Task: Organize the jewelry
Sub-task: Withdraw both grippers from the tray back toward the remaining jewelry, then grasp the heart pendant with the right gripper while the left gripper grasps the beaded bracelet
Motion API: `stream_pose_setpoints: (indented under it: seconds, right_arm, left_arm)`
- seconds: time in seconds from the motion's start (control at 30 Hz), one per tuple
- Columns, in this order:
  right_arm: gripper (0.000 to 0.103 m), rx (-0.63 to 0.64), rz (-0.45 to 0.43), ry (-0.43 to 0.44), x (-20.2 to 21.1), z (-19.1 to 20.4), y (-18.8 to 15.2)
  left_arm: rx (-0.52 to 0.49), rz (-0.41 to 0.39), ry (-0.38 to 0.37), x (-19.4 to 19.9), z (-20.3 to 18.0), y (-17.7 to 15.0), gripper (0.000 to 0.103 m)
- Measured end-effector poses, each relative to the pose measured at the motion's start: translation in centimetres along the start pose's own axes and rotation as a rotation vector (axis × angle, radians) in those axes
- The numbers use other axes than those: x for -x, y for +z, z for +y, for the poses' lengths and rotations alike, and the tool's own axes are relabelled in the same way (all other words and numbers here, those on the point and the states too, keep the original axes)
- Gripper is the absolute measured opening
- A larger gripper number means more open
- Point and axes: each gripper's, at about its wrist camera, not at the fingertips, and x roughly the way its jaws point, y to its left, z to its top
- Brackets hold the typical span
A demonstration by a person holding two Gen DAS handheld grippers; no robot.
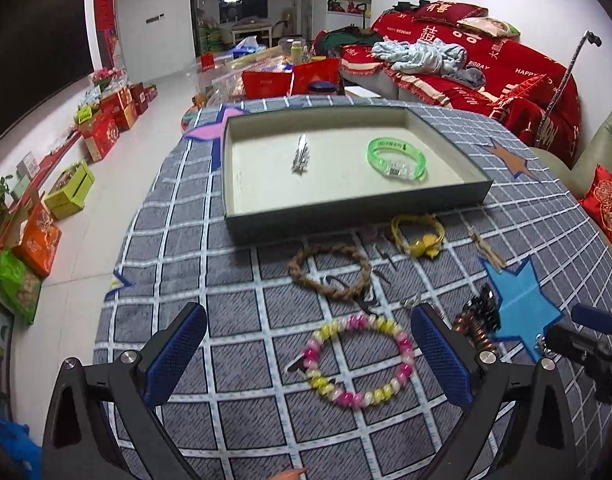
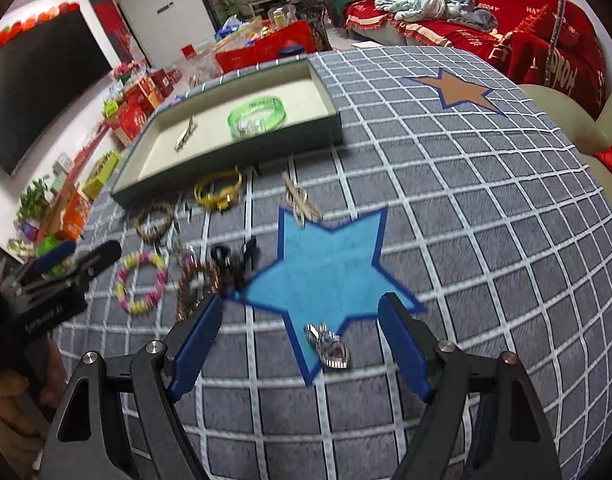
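A shallow green-walled tray (image 1: 346,210) (image 2: 233,160) holds a silver hair clip (image 1: 301,157) and a green translucent bracelet (image 1: 397,159) (image 2: 257,115). On the checked cloth lie a pink-and-yellow bead bracelet (image 1: 360,360) (image 2: 141,282), a brown braided bracelet (image 1: 330,270), a yellow bracelet (image 1: 418,236) (image 2: 219,192), a copper bead piece (image 1: 476,332) and a black clip (image 1: 486,306). My left gripper (image 1: 308,354) is open, its fingers either side of the bead bracelet. My right gripper (image 2: 301,346) is open around a silver heart pendant (image 2: 330,346) on the blue star.
A wooden peg (image 1: 488,250) (image 2: 299,200) lies right of the yellow bracelet. The table's left edge drops to a floor with gift boxes (image 1: 105,128). A red-covered sofa (image 1: 486,68) stands behind. The right half of the cloth (image 2: 486,200) carries only printed stars.
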Motion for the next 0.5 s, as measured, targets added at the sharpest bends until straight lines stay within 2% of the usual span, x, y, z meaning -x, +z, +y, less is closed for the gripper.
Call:
stream_pose_setpoints:
  seconds: [0.37, 0.5]
  right_arm:
    - [0.081, 0.014, 0.038, -0.068, -1.6, 0.3, -2.0]
    - [0.07, 0.041, 0.035, -0.116, -1.7, 0.9, -2.1]
  left_arm:
    - [0.048, 0.051, -0.027, -1.7, 1.7, -2.0, 0.103]
    - [0.036, 0.052, -0.038, -2.1, 1.7, -2.3, 0.103]
